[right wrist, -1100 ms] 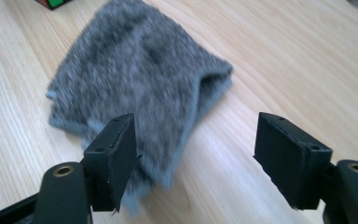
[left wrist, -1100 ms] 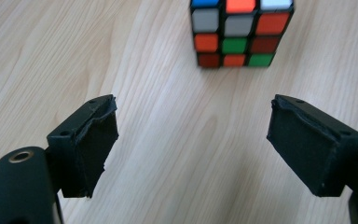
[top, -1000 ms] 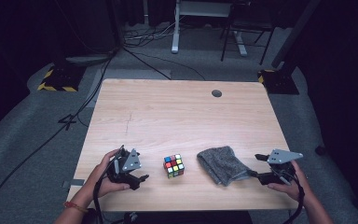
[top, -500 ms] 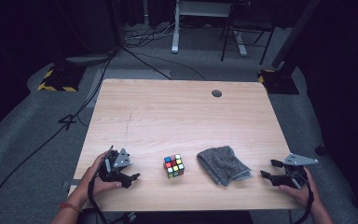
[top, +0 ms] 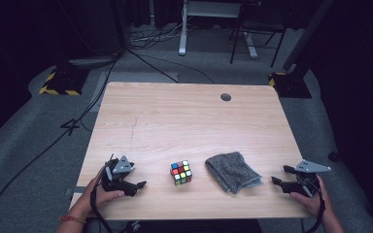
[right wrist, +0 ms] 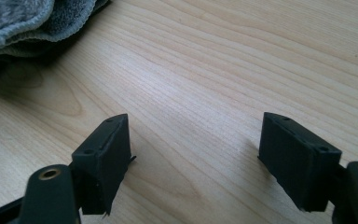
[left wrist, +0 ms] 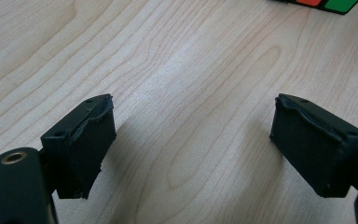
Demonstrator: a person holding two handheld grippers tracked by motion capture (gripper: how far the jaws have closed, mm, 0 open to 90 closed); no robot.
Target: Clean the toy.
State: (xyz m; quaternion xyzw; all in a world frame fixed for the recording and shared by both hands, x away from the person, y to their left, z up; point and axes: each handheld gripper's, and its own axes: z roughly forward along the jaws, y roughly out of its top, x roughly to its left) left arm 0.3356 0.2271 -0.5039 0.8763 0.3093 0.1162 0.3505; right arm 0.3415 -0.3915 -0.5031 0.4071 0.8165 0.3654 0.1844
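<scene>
A scrambled colour cube (top: 181, 173) sits near the table's front edge, with a folded grey cloth (top: 232, 171) just to its right. My left gripper (top: 137, 187) rests low at the front left, pointing right toward the cube. Its jaws have just been opening and stand open over bare wood (left wrist: 193, 107). The cube's edge (left wrist: 326, 3) shows at the top right of the left gripper view. My right gripper (top: 280, 174) lies at the front right, pointing left at the cloth. Its jaws have also just been opening and are wide with nothing between them (right wrist: 196, 121). The cloth (right wrist: 23, 18) lies ahead of them.
The light wooden table (top: 184, 121) has a round cable hole (top: 226, 97) at the back right. A metal desk frame (top: 213, 29), cables and hazard-striped blocks (top: 58, 82) stand on the grey floor beyond the table.
The right gripper has slid right, away from the cloth, and lower. The left gripper has dropped a little toward the front left. Cube and cloth lie as before.
</scene>
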